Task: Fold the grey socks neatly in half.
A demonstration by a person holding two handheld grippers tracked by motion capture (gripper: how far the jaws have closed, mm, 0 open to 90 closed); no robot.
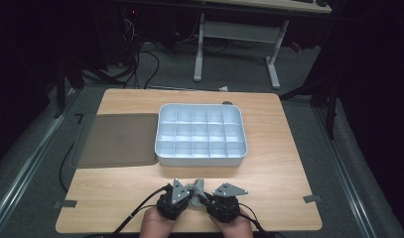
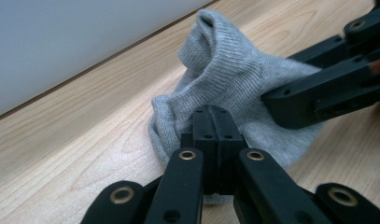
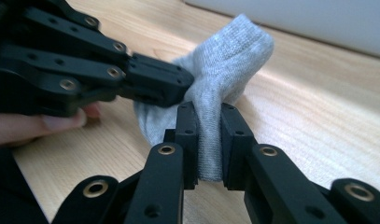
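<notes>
Grey sock is sitting bunched at the near edge of the bench, between the two tools and just in front of the white compartment tray.

Left hand-held gripper is pressed together with its pads meeting on a fold of the knit; the fabric is spilling out behind and to either side of the tips. Right hand-held gripper is pinching a ridge of the same sock between its pads, with a thin band of cloth showing in the gap. In the left gripper view the right tool is coming in from the right edge across the sock.

Risks from here, as judgement:
- Both grips are looking shallow, on loose folds only. A pull apart could be dragging the knit out of one pinch, most likely the right, where the bite is narrow.
- The two tools are crowding each other; jaw tips could be knocking together and shaking a hold loose.
- Stretchy fabric could be giving without opening or flattening, so the sock stays bunched.
- The tray wall is standing close ahead; a forward sweep could be nudging it.

A dark mat is lying left of the tray, well apart from the work.
</notes>
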